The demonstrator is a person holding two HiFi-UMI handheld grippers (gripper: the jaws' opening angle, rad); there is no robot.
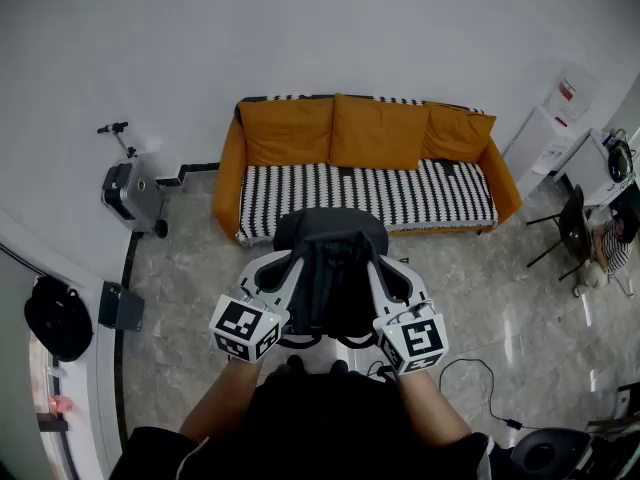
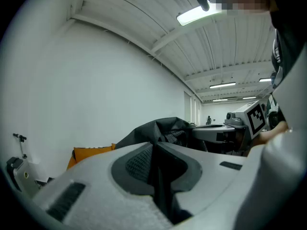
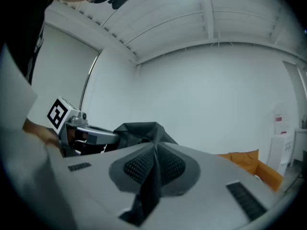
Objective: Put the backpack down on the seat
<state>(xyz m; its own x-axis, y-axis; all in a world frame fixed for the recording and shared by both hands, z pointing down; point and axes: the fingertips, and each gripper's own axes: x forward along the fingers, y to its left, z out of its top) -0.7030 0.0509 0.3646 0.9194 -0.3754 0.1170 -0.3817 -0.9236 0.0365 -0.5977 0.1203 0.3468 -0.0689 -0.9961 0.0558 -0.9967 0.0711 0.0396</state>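
The black backpack (image 1: 330, 260) hangs off the floor before the orange sofa (image 1: 380, 133), not yet on its striped seat. The left gripper (image 2: 156, 166) and right gripper (image 3: 152, 169) each have their jaws pinched on one of its straps. The red label on the white cabinet (image 1: 540, 146) is too small to read.

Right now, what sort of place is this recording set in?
Probably a lounge corner of an office or workshop rather than a home: an orange sofa against a bare white wall, what looks like a water dispenser beside it, and a strip light on a panelled ceiling.
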